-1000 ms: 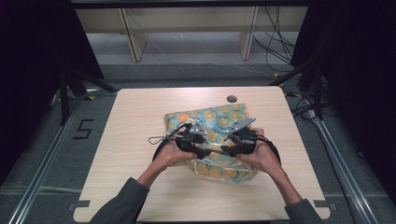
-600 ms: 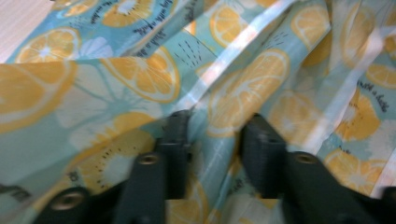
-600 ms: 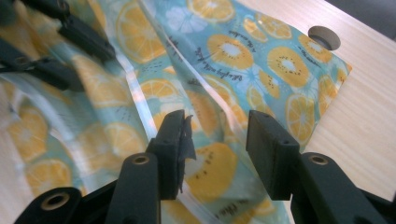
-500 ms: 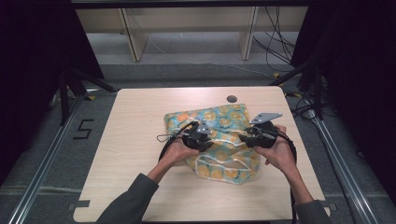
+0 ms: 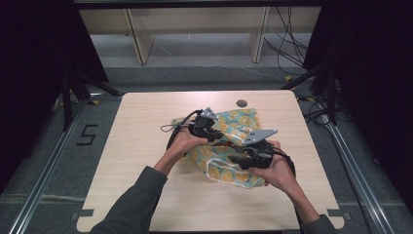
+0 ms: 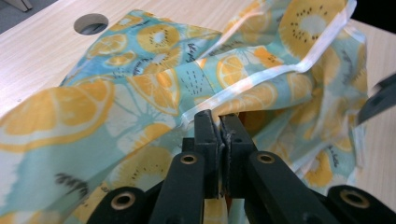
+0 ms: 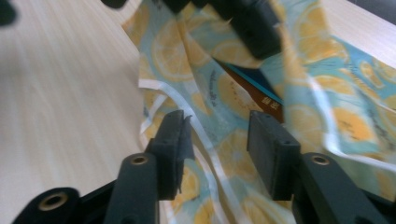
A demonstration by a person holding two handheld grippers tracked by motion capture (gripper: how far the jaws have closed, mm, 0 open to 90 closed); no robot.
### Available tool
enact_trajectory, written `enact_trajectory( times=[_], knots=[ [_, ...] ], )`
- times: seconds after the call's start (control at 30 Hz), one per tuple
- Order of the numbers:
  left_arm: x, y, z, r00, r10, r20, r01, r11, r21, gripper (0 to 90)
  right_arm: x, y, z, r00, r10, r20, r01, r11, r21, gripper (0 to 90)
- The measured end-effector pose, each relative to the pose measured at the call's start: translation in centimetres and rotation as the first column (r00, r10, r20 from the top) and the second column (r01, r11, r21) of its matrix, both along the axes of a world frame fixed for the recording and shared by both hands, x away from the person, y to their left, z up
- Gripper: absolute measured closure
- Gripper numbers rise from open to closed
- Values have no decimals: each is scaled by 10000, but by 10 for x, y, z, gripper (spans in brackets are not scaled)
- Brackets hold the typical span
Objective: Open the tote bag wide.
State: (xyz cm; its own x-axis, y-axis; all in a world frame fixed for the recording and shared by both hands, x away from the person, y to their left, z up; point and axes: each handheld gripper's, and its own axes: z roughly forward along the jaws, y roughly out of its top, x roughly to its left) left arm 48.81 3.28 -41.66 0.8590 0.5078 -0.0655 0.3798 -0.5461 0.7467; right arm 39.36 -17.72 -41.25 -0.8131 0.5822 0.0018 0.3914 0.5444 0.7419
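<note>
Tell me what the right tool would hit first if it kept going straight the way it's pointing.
Most likely the fruit-print cloth: it lies between and just ahead of the right tool, whose jaws stand apart. Beyond it sits the left tool, though depth is hard to judge.

We seem to be in a lab or test room set up for recording. A pale wooden table [image 5: 146, 146] with a round hole [image 5: 241, 103] near its far edge stands on grey carpet, flanked left and right by metal floor rails [image 5: 44, 180]. A number five [image 5: 86, 135] is marked on the floor to the left. Black curtains [image 5: 39, 39] close both sides, loose cables [image 5: 287, 39] trail at the far right, and what looks like plain wooden shelving [image 5: 195, 24] stands at the far end, though it is cut off by the frame.
</note>
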Motion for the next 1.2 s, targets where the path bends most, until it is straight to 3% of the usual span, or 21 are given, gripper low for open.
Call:
enact_trajectory(
  times=[0.03, 0.07, 0.1, 0.13, 0.17, 0.23, 0.3, 0.4, 0.47, 0.53, 0.6, 0.67, 0.7, 0.73, 0.8, 0.83, 0.87, 0.9, 1.07, 1.13, 1.2],
  knots=[
    [0, -1, -1, 9997, 125, -202, -130, 9996, -245, 869, 5, 5, -5, 9999, 16, 161, -13, 9999, -159, 549],
    [2, 1, 0, 9998, 37, -183, -37, 10000, 8, 868, 9, 9, -10, 9993, -216, 308, 220, 9997, -125, 525],
    [1, 0, 0, 9996, 142, -247, -148, 9996, -239, 868, 12, 11, -11, 9995, -299, 102, 302, 9990, -334, 515],
    [2, 2, 1, 9998, -121, -187, 123, 9999, 99, 868, 18, 14, -14, 9993, -299, 238, 307, 9990, -321, 508],
    [1, -1, 1, 9996, 61, -275, -66, 9998, -184, 867, 20, 18, -17, 9986, -417, 315, 425, 9988, -258, 503],
    [1, -2, 1, 9995, 142, -269, -149, 9996, -239, 866, 29, 24, -23, 9980, -342, 534, 387, 9957, -845, 486],
    [3, -3, 3, 9996, 62, -258, -64, 10000, -64, 866, 33, 30, -30, 9989, -401, 246, 423, 9948, -931, 478],
    [6, -3, 3, 9999, -65, -146, 64, 9999, -79, 864, 42, 33, -39, 9971, -696, 320, 735, 9869, -1435, 450],
    [7, -1, 5, 9995, -195, -231, 202, 9994, 283, 863, 44, 31, -42, 9970, -736, -248, 685, 9836, -1669, 451],
    [9, -2, 5, 9995, -4, -327, 5, 10000, 44, 863, 45, 29, -46, 9967, -630, -508, 530, 9827, -1773, 554],
    [13, 0, 4, 9990, 177, -417, -179, 9998, -57, 864, 44, 26, -51, 9973, -234, -697, 74, 9752, -2210, 747],
    [18, 3, 4, 9979, 493, -417, -499, 9987, -143, 866, 41, 24, -54, 9979, -15, -651, -138, 9720, -2344, 862],
    [20, 6, 5, 9970, 642, -437, -651, 9977, -190, 871, 39, 21, -55, 9971, 416, -637, -557, 9695, -2389, 900],
    [22, 7, 5, 9948, 853, -549, -881, 9948, -520, 875, 35, 21, -55, 9948, 473, -898, -667, 9714, -2281, 900],
    [28, 11, 9, 9950, 877, -474, -886, 9959, -175, 880, 26, 18, -54, 9888, 816, -1249, -1059, 9734, -2029, 900],
    [31, 12, 10, 9934, 1098, -319, -1101, 9939, -89, 884, 24, 17, -53, 9849, 1219, -1232, -1447, 9696, -1974, 900],
    [35, 13, 13, 9925, 1182, -308, -1183, 9930, -19, 886, 16, 17, -52, 9799, 1195, -1599, -1490, 9708, -1877, 900],
    [41, 16, 14, 9894, 1434, -210, -1433, 9897, 52, 888, 8, 17, -53, 9794, 1292, -1552, -1586, 9678, -1955, 900],
    [68, 28, 16, 9669, 2542, -236, -2529, 9663, 474, 892, -19, 9, -59, 9598, 2214, -1726, -2557, 9433, -2117, 900],
    [77, 30, 6, 9597, 2799, -257, -2781, 9588, 582, 892, -29, 4, -62, 9595, 2259, -1682, -2610, 9376, -2296, 900],
    [84, 29, -6, 9544, 2976, -236, -2937, 9503, 1033, 892, -33, -1, -61, 9623, 1972, -1872, -2370, 9458, -2219, 900]
  ],
)
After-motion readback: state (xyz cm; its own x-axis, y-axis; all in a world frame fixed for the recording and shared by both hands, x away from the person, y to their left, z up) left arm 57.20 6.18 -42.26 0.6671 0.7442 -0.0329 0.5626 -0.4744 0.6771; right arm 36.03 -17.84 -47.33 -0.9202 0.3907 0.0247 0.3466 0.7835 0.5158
